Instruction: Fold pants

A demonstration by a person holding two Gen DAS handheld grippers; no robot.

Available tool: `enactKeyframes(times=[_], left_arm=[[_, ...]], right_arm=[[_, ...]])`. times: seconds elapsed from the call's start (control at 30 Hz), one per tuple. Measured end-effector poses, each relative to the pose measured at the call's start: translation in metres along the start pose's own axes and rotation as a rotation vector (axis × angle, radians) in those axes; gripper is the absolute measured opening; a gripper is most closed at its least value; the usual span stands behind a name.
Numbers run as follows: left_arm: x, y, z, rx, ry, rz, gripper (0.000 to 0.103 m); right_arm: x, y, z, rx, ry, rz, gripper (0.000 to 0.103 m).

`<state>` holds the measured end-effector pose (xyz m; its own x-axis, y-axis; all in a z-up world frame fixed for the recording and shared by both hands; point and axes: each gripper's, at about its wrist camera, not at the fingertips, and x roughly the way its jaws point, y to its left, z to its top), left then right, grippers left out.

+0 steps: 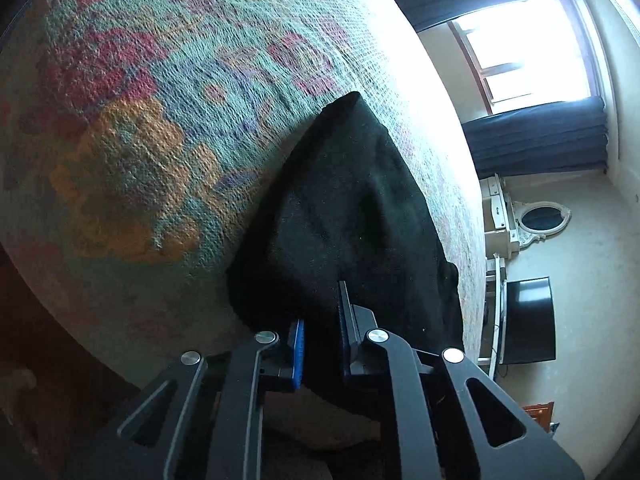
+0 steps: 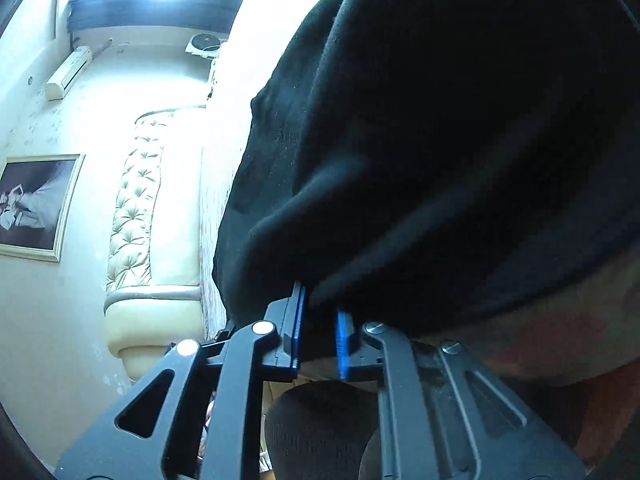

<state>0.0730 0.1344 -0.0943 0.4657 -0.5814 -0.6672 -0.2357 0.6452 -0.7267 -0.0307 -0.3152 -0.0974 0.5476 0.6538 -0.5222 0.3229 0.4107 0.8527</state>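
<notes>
The black pants (image 1: 340,208) lie as a folded dark wedge on a floral bedspread (image 1: 160,120) of teal, red and orange. Their near edge runs down between the blue pads of my left gripper (image 1: 320,308), which is shut on the cloth. In the right wrist view the pants (image 2: 440,140) fill the upper right as a thick draped mass. My right gripper (image 2: 320,304) is shut on their lower hem, with dark fabric pinched between its blue pads. Neither gripper shows in the other's view.
The bed's edge curves off toward a bright window (image 1: 528,48) with dark curtains (image 1: 540,144). A white dresser with an oval mirror (image 1: 540,220) and a black screen (image 1: 528,320) stand beyond it. A tufted cream headboard (image 2: 136,208), a framed picture (image 2: 36,204) and a wall air conditioner (image 2: 68,72) are on the other side.
</notes>
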Motion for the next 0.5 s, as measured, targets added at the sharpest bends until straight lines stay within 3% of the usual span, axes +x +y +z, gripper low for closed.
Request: enactKeyframes(times=[0.17, 0.27, 0.33, 0.4, 0.5], left_arm=[[-0.006, -0.01, -0.009, 0.163, -0.014, 0.104, 0.011], [-0.007, -0.012, -0.011, 0.175, -0.021, 0.104, 0.014], [-0.012, -0.012, -0.011, 0.129, -0.027, 0.071, 0.016], [-0.021, -0.008, -0.011, 0.078, -0.04, 0.059, 0.021], [-0.036, -0.012, -0.008, 0.071, -0.083, 0.108, 0.028]], right_arm=[[-0.007, -0.006, -0.015, -0.044, 0.026, -0.051, 0.009], [-0.006, -0.013, -0.012, -0.014, 0.042, -0.028, 0.01], [-0.01, -0.012, -0.011, -0.003, 0.063, -0.018, 0.015], [-0.022, -0.007, -0.01, -0.012, 0.076, -0.04, 0.028], [-0.051, 0.003, 0.001, -0.055, 0.077, -0.089, 0.048]])
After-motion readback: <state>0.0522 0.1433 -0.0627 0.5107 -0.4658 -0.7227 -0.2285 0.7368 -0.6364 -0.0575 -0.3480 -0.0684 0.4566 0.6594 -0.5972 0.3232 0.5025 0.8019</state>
